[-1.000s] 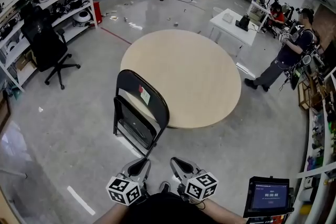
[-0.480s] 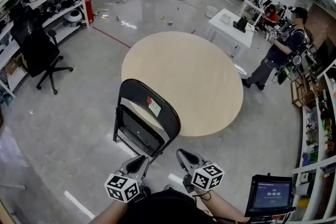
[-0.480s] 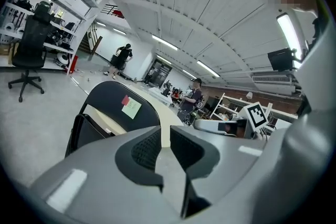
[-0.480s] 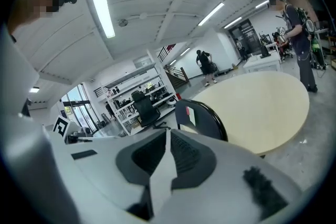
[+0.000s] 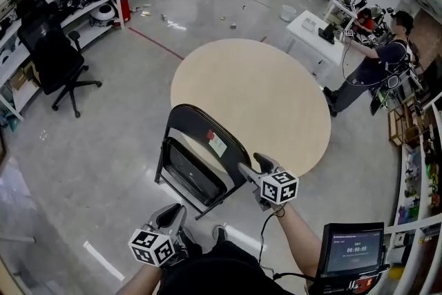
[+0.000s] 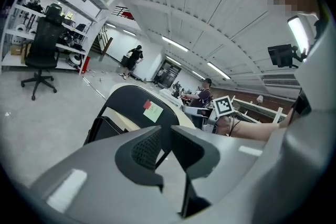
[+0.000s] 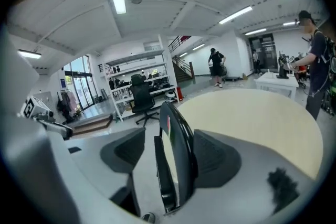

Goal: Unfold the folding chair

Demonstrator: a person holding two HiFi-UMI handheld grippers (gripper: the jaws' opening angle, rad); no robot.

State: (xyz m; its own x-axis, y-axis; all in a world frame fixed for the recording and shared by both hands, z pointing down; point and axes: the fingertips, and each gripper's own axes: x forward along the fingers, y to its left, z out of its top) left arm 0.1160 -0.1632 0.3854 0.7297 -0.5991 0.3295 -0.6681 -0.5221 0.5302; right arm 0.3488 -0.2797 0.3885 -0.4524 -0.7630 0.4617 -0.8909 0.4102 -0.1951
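Our right gripper [image 5: 253, 164], nearer than the left gripper [image 5: 172, 209], straddles the back edge of the upright chair [image 5: 197, 128], jaws opening around it, while the left's sit almost together, empty.

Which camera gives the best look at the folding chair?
The head view: the whole folding chair shows, folded, beside the round table. The left gripper view shows mainly its backrest; the right gripper view sees it edge-on between the right gripper's opening jaws.
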